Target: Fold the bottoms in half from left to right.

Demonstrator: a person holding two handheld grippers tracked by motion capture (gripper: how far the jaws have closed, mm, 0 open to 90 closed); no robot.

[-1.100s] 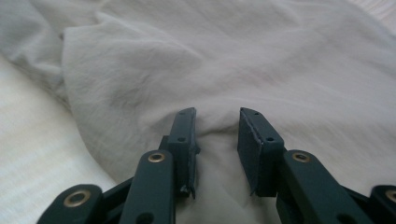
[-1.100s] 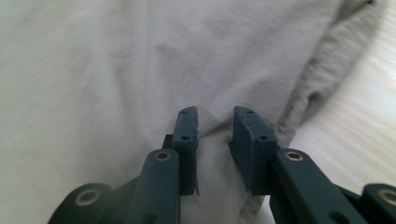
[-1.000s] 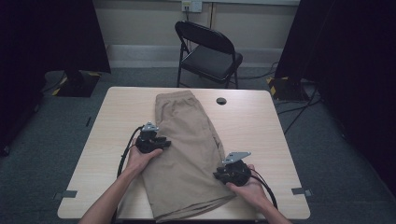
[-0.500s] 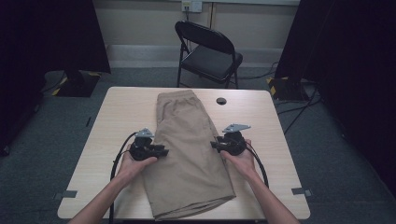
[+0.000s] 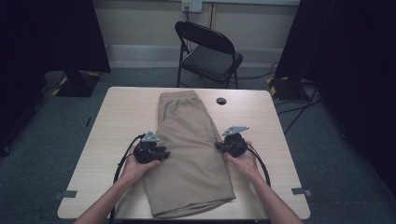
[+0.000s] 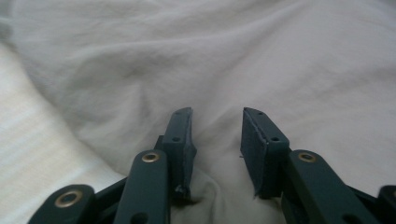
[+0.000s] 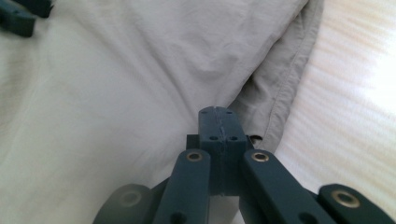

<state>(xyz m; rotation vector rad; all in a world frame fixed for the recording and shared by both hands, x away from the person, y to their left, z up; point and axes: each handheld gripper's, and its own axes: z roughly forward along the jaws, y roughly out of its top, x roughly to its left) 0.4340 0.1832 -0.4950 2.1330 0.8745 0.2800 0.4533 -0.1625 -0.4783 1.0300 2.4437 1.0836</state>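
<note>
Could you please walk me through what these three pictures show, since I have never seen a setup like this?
A person stands at a wooden table holding a hand-operated two-jaw gripper in each hand. The wide picture comes from a camera overhead; each close-up comes from a camera riding on one gripper, looking along its black jaws. Folded tan shorts lie lengthwise on the table. The left gripper sits at one side edge with jaws apart, cloth between them. The right gripper has just closed at the opposite edge; whether it pinches fabric is unclear. A folding chair stands behind.

No readable text, labels or signs.
</note>
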